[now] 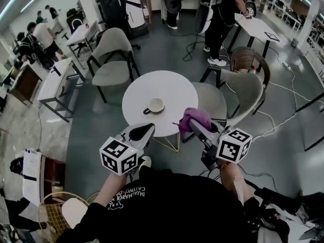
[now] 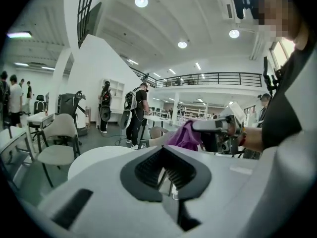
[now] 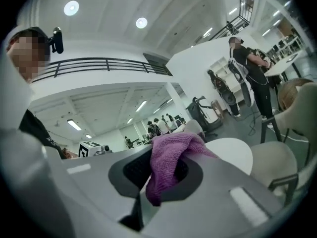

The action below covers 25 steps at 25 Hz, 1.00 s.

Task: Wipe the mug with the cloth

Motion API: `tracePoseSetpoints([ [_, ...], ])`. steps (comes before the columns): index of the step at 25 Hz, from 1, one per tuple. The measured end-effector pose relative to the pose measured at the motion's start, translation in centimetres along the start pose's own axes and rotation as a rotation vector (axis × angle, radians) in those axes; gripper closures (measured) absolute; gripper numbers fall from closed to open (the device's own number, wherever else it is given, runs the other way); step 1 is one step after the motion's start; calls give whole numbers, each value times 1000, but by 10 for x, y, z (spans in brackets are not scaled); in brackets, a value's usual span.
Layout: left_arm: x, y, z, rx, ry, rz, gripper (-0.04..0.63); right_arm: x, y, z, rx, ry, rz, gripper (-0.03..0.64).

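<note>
A cream mug [image 1: 155,105] stands on the round white table [image 1: 172,85], its handle toward the left. Both grippers are held up off the table, on its near side. My right gripper [image 1: 191,124] is shut on a purple cloth [image 1: 195,117], which bunches up over its jaws [image 3: 168,165] and hangs down between them. My left gripper [image 1: 146,131] is shut with nothing between its jaws [image 2: 166,166]. The left gripper view also catches the right gripper [image 2: 218,129] and the cloth [image 2: 184,136] just beyond. The mug is hidden in both gripper views.
Beige chairs stand around the table: one at the back left [image 1: 114,54] and two on the right [image 1: 246,90]. White desks [image 1: 55,80] and several people fill the left side. A person [image 1: 221,14] stands by a desk at the back right. Cables cross the floor.
</note>
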<state>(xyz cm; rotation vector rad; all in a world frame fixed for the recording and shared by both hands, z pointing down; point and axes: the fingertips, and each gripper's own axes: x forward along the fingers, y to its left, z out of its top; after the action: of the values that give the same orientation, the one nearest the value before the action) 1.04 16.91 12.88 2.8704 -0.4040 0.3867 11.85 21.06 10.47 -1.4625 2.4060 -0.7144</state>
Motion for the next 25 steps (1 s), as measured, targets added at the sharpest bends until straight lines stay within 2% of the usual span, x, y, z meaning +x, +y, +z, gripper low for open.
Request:
tracePoseSetpoints([
  [3,-27,-26,-19,19,2,28,595,-12,3,-33,43,45,21,590],
  [8,-52,-79,-59,31,48,68,595,-65,21,-77,31,66,10,592],
  [10,-62,-85,-58,32,51,60,596,-72,35,-77,15,64,4,592],
  [14,-73,-98,-32,37,34,36,595,-89,60,-48,-5,43,-20,592],
  [20,-29,-105,-35,36,23,34,595,-107,18,-42,-6,39,-33,592],
  [25,-54,-80,-42,30,5,27,595,-76,39,-53,-30,49,-30,592],
])
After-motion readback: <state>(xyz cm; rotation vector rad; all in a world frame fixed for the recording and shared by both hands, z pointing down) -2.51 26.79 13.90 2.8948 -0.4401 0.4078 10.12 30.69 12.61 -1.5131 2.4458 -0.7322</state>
